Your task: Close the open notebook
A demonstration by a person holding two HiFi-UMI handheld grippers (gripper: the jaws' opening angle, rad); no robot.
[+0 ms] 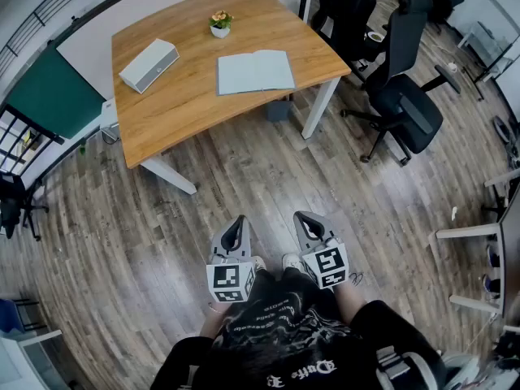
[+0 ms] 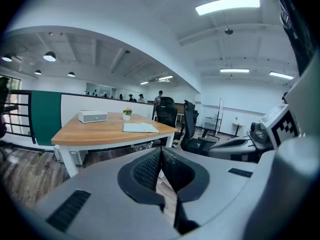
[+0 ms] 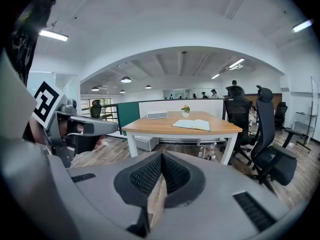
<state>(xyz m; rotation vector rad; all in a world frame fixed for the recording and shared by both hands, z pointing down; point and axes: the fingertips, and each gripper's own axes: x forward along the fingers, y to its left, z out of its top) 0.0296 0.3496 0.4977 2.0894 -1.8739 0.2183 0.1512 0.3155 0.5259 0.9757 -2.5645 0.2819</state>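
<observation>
An open notebook (image 1: 255, 71) with pale pages lies flat on the wooden table (image 1: 179, 104), toward its right side. It also shows in the left gripper view as the notebook (image 2: 140, 128) and in the right gripper view as the notebook (image 3: 192, 125). My left gripper (image 1: 236, 224) and right gripper (image 1: 304, 218) are held close to my body over the floor, well short of the table. Both are shut with nothing between the jaws. The left gripper (image 2: 161, 150) and right gripper (image 3: 161, 155) point toward the table.
A white box (image 1: 149, 65) lies at the table's left and a small flower pot (image 1: 220, 24) at its back. Black office chairs (image 1: 402, 96) stand right of the table. A green partition (image 1: 45, 92) is at the left. Wood floor (image 1: 268, 177) lies between me and the table.
</observation>
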